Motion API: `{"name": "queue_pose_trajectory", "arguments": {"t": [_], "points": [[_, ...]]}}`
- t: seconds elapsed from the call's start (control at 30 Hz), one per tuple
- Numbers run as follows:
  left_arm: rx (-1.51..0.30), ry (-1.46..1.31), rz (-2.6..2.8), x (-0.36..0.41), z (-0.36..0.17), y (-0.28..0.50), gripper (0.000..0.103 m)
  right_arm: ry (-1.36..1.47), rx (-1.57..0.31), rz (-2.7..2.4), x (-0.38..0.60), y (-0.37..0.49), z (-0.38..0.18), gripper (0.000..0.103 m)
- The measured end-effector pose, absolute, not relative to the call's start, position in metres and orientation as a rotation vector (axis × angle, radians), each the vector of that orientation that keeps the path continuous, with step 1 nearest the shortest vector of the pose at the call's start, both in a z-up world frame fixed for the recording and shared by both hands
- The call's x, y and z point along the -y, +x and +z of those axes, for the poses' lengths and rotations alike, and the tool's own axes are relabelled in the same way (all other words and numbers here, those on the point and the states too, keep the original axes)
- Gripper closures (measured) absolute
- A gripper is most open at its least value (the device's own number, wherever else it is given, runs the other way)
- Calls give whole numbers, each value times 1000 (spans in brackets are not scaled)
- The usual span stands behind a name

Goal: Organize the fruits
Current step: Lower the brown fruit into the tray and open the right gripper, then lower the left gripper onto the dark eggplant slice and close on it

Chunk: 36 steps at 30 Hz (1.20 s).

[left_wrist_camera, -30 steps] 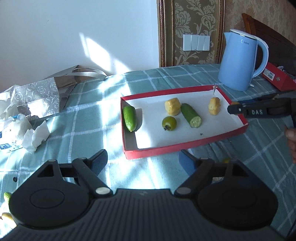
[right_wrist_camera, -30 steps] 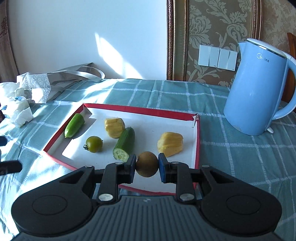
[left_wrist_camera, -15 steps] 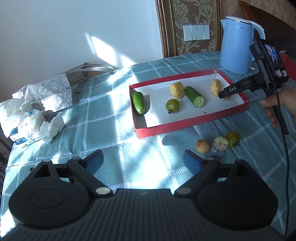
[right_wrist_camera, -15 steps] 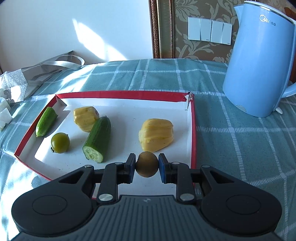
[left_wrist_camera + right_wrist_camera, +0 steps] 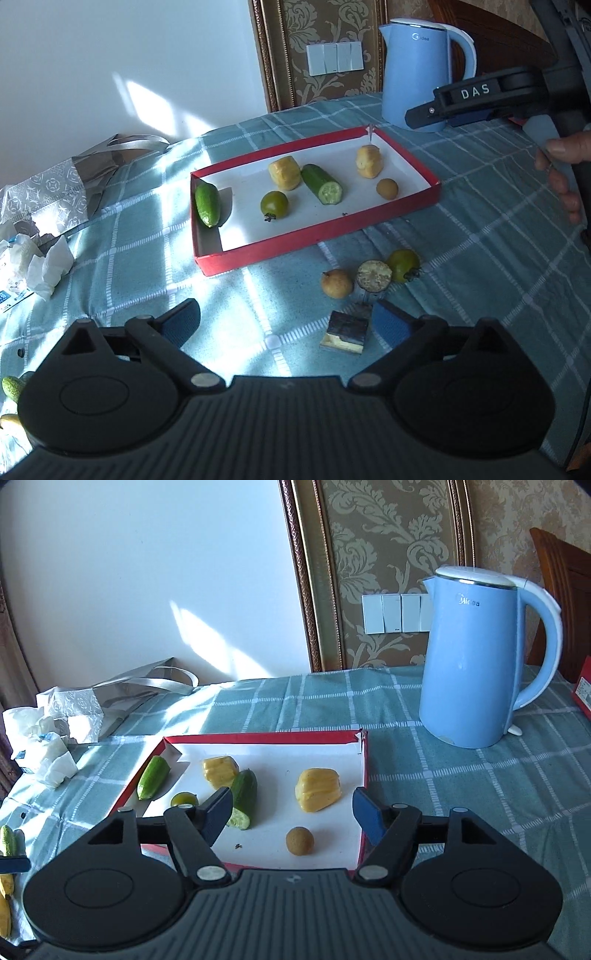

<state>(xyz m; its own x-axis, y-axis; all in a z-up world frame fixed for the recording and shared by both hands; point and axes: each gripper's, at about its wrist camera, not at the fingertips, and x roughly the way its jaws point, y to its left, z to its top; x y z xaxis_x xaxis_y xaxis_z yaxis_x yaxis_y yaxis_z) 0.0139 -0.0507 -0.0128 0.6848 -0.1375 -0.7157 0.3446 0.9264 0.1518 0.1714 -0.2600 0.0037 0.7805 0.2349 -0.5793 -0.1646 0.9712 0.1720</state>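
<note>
A red tray (image 5: 317,236) (image 5: 364,775) with a white floor holds a small cucumber (image 5: 207,205), a green tomato (image 5: 274,204), a cut cucumber (image 5: 321,183) and two yellow pieces (image 5: 317,789). A small brown fruit (image 5: 300,840) lies free on the tray floor under my right gripper (image 5: 293,810), whose jaws are opening with nothing between them. My left gripper (image 5: 286,325) hangs over the cloth in front of the tray, its jaws opening. A tan fruit (image 5: 336,283), a cut half fruit (image 5: 373,275) and a green tomato (image 5: 403,260) lie just beyond it.
A small dark block (image 5: 345,332) lies beside the left gripper's right finger. A blue kettle (image 5: 469,664) stands behind the tray on the right. A silver bag (image 5: 55,192) and tissues (image 5: 44,262) lie at the left. A hand (image 5: 565,162) is at the right edge.
My right gripper opened and let go of the brown fruit, which now lies in the tray, and it lifted away. My left gripper pulled back and widened, bringing the loose fruits on the cloth into view.
</note>
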Motion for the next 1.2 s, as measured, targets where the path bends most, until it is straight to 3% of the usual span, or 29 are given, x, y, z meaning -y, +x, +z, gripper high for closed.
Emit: {"name": "queue_pose_trajectory", "arguments": {"t": [0.43, 1.2], "points": [[-888, 352, -381, 75, -55, 32, 9, 113, -699, 188, 274, 95, -1, 30], [-935, 351, -385, 79, -69, 43, 12, 68, -710, 180, 271, 81, 2, 30]]}}
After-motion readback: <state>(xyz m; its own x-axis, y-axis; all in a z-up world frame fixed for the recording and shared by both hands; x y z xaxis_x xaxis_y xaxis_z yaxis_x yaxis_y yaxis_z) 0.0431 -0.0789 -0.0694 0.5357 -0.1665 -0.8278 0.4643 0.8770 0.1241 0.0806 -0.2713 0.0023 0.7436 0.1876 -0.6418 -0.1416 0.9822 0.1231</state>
